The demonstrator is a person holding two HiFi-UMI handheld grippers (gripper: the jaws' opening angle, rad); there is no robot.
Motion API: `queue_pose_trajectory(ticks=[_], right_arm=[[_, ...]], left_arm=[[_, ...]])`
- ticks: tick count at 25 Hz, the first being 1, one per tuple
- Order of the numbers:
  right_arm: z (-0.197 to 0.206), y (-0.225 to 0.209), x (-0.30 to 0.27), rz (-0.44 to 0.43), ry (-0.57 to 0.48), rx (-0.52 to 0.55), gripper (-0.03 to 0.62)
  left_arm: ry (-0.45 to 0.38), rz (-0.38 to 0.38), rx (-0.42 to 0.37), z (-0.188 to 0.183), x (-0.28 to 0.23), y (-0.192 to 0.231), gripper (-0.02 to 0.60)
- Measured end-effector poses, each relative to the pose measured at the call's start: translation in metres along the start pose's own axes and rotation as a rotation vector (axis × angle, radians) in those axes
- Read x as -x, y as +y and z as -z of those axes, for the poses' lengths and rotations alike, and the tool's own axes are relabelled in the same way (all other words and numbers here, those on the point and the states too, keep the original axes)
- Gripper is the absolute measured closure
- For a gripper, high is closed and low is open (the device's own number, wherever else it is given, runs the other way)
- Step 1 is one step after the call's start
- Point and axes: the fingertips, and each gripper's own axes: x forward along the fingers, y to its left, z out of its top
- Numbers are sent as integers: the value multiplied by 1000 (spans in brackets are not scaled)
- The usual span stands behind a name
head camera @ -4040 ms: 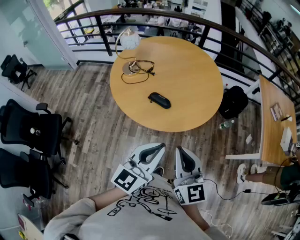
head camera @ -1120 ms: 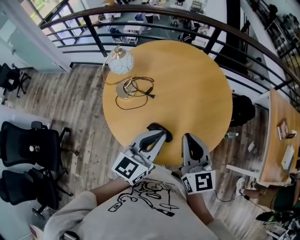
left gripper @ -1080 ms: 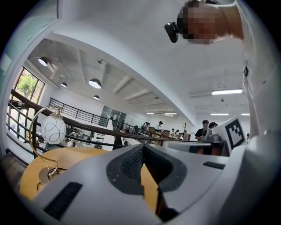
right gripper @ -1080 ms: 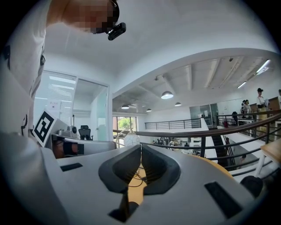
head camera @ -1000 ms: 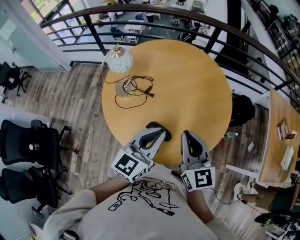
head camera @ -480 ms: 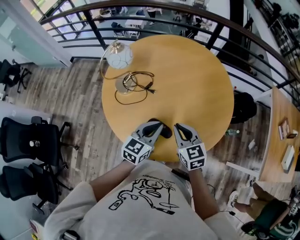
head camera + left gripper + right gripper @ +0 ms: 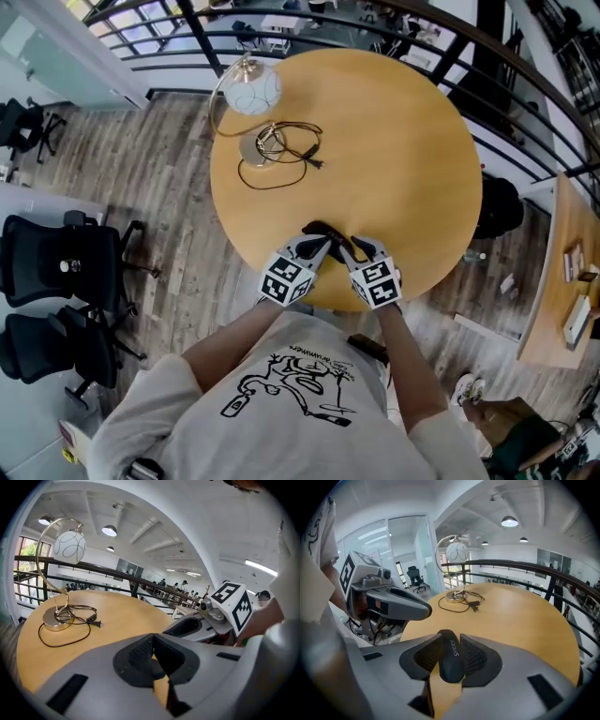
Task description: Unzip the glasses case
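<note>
Jaws of the left gripper (image 7: 153, 637) are fully together, pads meeting at the tip, nothing between them. Jaws of the right gripper (image 7: 451, 641) stand narrowly apart and have just been opening. The black oval glasses case (image 7: 451, 665) lies lengthwise in the gap, flanked closely by both ribbed pads (image 7: 474, 657). Cannot tell whether the pads press on it. White lettering shows on top of the case.

Head view: both grippers sit side by side at lower centre of the frame, left gripper (image 7: 322, 242) and right gripper (image 7: 343, 247), tips angled toward each other. The case (image 7: 319, 228) lies on the round light-wood table (image 7: 403, 159) near the table's lower edge. Its near end is covered by the gripper tips.

Left gripper view: right gripper's body and marker cube at right of frame, just beside the left one.

Elsewhere on the table, upper left of the head view and well apart from the case: gold arc lamp with a white globe shade (image 7: 253, 92), its black cord (image 7: 281, 157) looped loosely round the base.
</note>
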Motion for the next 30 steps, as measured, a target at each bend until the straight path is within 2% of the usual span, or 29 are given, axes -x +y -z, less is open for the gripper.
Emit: queue_pose_trajectory(ticks=[4, 8, 10, 18, 24, 30], right_arm=[[29, 2, -27, -26, 87, 26, 431], [60, 2, -54, -51, 198, 58, 333], [69, 4, -63, -64, 235, 71, 307], [100, 4, -94, -77, 319, 107, 286], [100, 5, -97, -79, 313, 118, 286], [89, -3, -87, -54, 269, 66, 286]], left_arm=[[38, -5, 33, 22, -9, 8, 572], [62, -15, 64, 38, -13, 16, 572], [73, -22, 72, 44, -12, 18, 574], [102, -45, 96, 62, -4, 21, 572], [101, -54, 105, 61, 0, 23, 574], [103, -48, 114, 60, -5, 22, 573]])
